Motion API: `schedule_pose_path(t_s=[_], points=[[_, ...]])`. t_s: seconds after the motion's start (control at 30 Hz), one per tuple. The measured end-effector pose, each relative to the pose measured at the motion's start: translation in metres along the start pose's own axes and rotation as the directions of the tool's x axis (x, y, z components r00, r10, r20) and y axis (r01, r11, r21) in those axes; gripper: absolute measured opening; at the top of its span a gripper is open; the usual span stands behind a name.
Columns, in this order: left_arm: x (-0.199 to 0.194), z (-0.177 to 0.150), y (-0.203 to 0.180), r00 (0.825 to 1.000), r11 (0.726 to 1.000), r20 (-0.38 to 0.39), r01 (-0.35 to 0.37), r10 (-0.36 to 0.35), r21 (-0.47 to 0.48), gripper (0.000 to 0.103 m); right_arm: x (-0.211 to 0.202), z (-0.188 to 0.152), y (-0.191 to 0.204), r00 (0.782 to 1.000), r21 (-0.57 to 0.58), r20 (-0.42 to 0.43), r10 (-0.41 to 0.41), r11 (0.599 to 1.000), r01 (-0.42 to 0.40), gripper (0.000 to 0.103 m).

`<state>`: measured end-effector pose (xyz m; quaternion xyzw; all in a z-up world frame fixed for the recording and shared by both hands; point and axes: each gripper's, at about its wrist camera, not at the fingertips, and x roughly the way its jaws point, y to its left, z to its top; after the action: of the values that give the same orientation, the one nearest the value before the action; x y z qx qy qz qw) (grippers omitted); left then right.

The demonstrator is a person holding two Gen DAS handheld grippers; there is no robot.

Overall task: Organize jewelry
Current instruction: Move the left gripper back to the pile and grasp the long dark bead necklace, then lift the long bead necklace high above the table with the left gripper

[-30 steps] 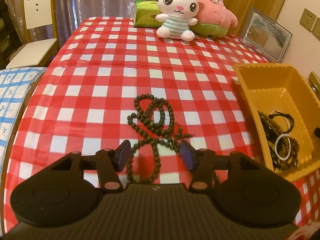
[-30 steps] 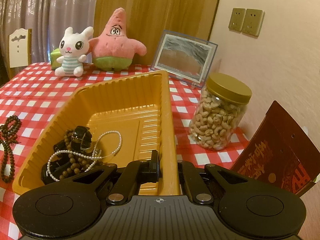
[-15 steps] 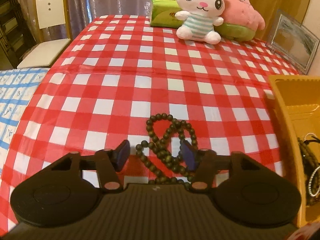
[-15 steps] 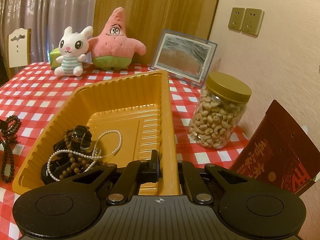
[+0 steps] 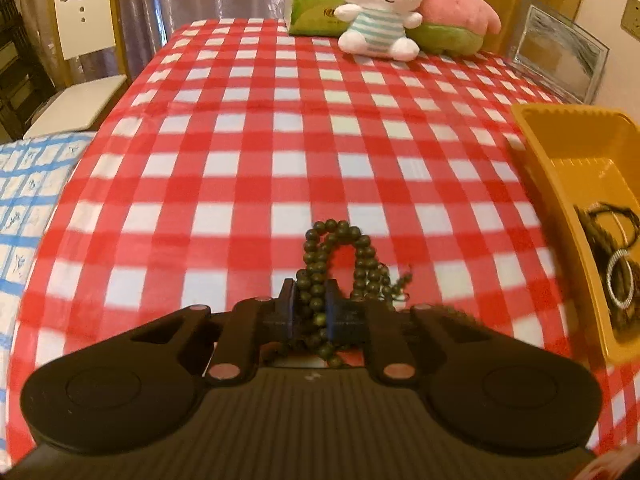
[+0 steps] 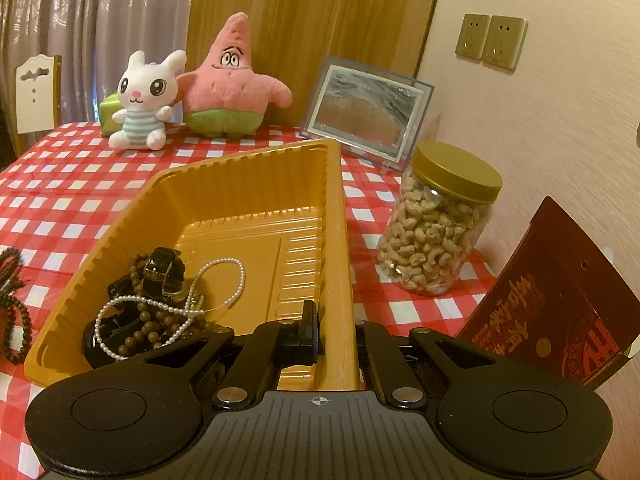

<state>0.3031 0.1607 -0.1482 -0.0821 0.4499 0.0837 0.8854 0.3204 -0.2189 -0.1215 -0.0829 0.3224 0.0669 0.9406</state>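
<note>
A string of dark green beads (image 5: 340, 256) lies on the red-checked tablecloth (image 5: 280, 152). My left gripper (image 5: 310, 308) is shut on the near part of the beads, with loops spilling out ahead of the jaws. The beads also show at the left edge of the right wrist view (image 6: 12, 300). A yellow plastic tray (image 6: 340, 240) holds a pearl necklace (image 6: 180, 308), a black watch (image 6: 162, 272) and brown beads (image 6: 152, 328). My right gripper (image 6: 336, 336) is shut on the tray's near right wall. The tray shows at the right of the left wrist view (image 5: 560, 184).
A white bunny plush (image 6: 144, 104) and a pink starfish plush (image 6: 228, 84) stand at the table's back with a green tissue pack (image 5: 312, 8). A picture frame (image 6: 368, 112), a cashew jar (image 6: 436, 220) and a red packet (image 6: 560, 312) are right of the tray. A chair (image 5: 80, 60) stands at the left.
My left gripper moved forward over the green beads and closed on them. The right gripper stayed clamped on the tray wall.
</note>
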Motion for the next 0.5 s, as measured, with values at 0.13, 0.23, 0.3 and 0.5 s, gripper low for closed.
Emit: schedule_pose_path(t_s=[0.13,0.23,0.3,0.5], points=[[-0.011,-0.009,0.004,1.000,1.000,-0.014,-0.011,0.011,-0.010,0.026,-0.001,0.000,0.000,1.000,0.002,-0.001,0.000,1.000,0.000,0.003],[-0.012,-0.011,0.003,0.999,0.999,-0.017,-0.029,0.028,-0.016,0.032,0.000,0.001,0.000,1.000,0.002,-0.001,0.000,1.000,0.000,0.003],[-0.013,-0.013,0.001,0.999,0.999,-0.008,-0.037,0.037,-0.023,0.032,0.000,0.001,0.000,1.000,0.002,-0.001,0.000,1.000,0.000,0.003],[-0.009,-0.014,-0.008,0.998,0.998,-0.008,-0.062,0.062,0.023,0.015,-0.001,0.001,0.000,1.000,0.003,-0.001,-0.001,1.000,0.001,0.003]])
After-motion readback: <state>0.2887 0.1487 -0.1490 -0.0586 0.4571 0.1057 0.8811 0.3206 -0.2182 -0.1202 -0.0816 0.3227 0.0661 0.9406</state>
